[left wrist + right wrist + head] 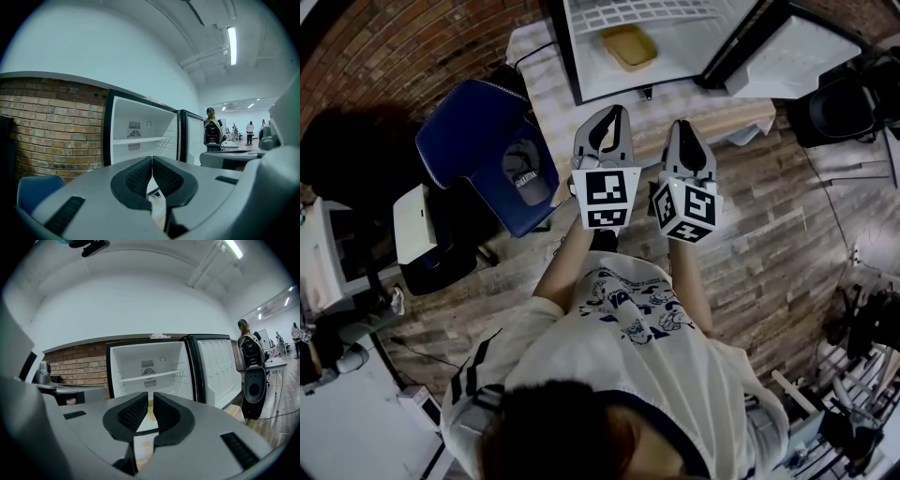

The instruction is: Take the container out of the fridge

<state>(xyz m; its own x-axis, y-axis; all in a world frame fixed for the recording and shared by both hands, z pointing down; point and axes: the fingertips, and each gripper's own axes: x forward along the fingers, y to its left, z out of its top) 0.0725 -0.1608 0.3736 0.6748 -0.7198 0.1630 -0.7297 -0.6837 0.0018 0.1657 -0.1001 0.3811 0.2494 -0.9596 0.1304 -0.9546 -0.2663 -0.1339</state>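
In the head view a shallow yellow container [628, 45] lies on the floor of the open white fridge [675, 66]. Both grippers hover side by side in front of the fridge opening, short of it. My left gripper [609, 127] is shut and empty; in the left gripper view its pads meet at the tips [152, 159] and point at the fridge [140, 136]. My right gripper [688, 139] holds nothing; in the right gripper view its pads stand a narrow slit apart [151, 397], and a yellowish bit of the container [149, 409] shows through the slit.
The fridge door [769, 47] swings open to the right. A blue chair [492, 155] stands at the left, next to the low table [712, 117] that carries the fridge. A brick wall [51, 126] runs left of the fridge. People [212, 129] stand far off to the right.
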